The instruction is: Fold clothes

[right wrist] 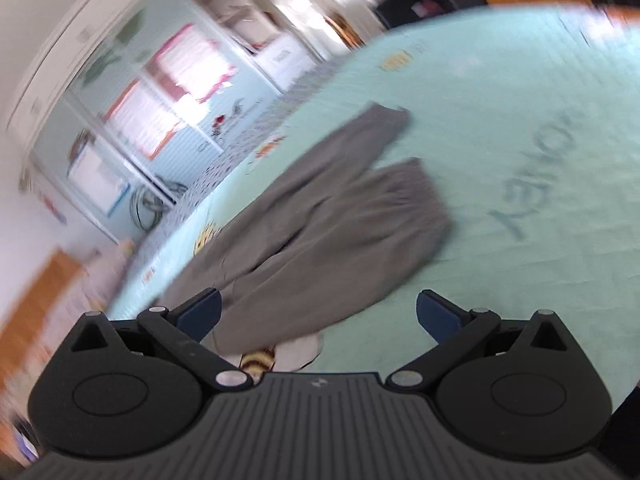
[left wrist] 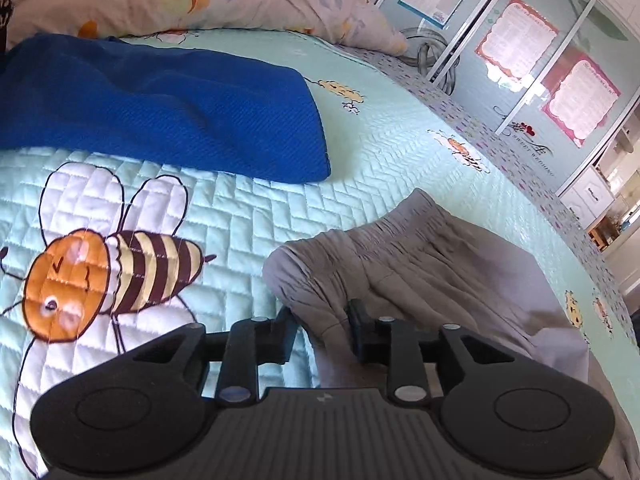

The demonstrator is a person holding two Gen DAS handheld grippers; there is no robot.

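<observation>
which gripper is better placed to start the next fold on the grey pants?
Left. The left gripper already has its jaws closed on a bunched edge of the grey elastic-waist pants. The right gripper hangs above the quilt with jaws wide open, holding nothing, its view motion-blurred.

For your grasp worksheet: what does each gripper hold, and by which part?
Left gripper pinches the grey trousers at a side edge near the waistband. Right gripper is open, holding nothing.

Soft daylight fills my left view, sharp at centre, with fisheye bending the bed [left wrist: 400, 152] edge and glare on the wardrobe doors [left wrist: 532, 52]. My right view smears with motion blur, its bright background washed out.
</observation>
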